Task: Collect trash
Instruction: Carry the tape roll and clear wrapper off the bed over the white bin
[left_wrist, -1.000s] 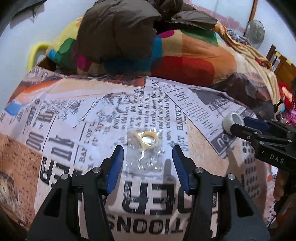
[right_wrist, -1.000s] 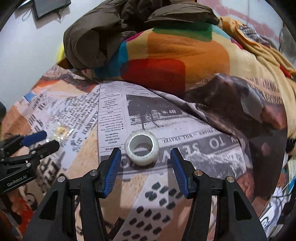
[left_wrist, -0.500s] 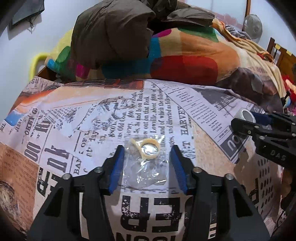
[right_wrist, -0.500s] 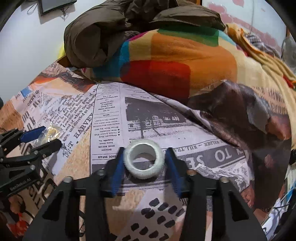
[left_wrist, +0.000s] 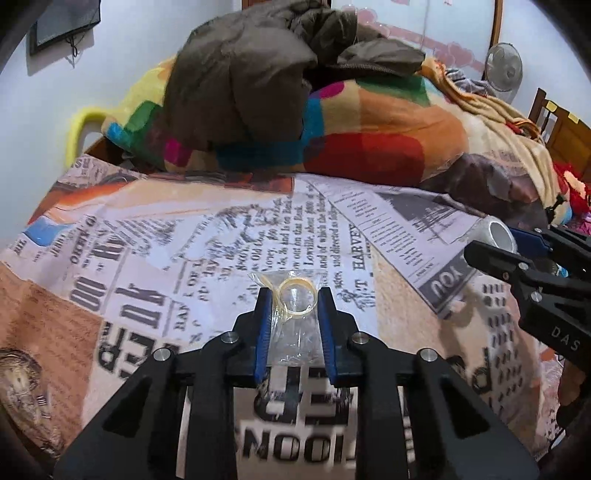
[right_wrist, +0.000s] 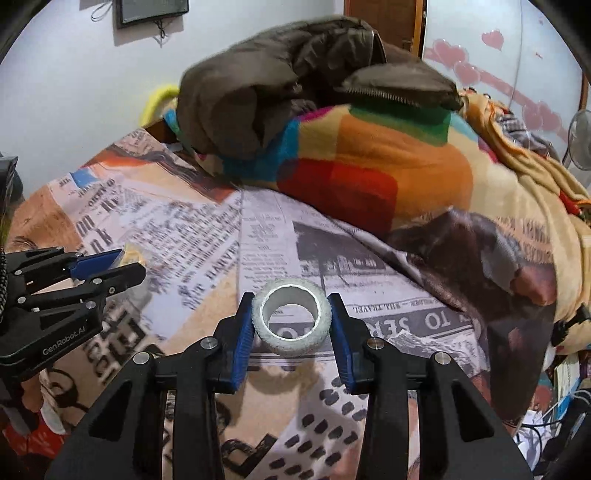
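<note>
Left wrist view: the left tongs (left_wrist: 293, 314) are seen from behind above a bed covered by a newspaper-print sheet (left_wrist: 147, 258). A clear plastic bag (left_wrist: 291, 325) holding a yellowish ring (left_wrist: 297, 297) stands between the two blue pads (left_wrist: 263, 332); the jaws are closing, and both pads lie against the bag's sides. The bag's long axis runs along the fingers, its ring end pointing away from the camera toward the heaped bedding. Only this view shows the bag's contents clearly. At the right edge the right tongs (left_wrist: 502, 243) appear from the side, with part of a white tape roll (left_wrist: 496, 232) between their tips.

Right wrist view: the right tongs (right_wrist: 291, 325) are narrowed onto the white tape roll (right_wrist: 291, 321), each blue pad pressed against the roll's outer wall. The roll is tilted, its open bore facing up and toward the camera, its axis roughly along the fingers. The roll appears to be held slightly above the sheet (right_wrist: 369, 280), though contact below cannot be told. At the left edge the left tongs (right_wrist: 125, 264) are seen sideways, with only a yellowish scrap of the bag (right_wrist: 131, 254) visible at their tips.

Both views show a multicoloured blanket (right_wrist: 369, 166) and a brown jacket (right_wrist: 277, 85) heaped behind the sheet.
</note>
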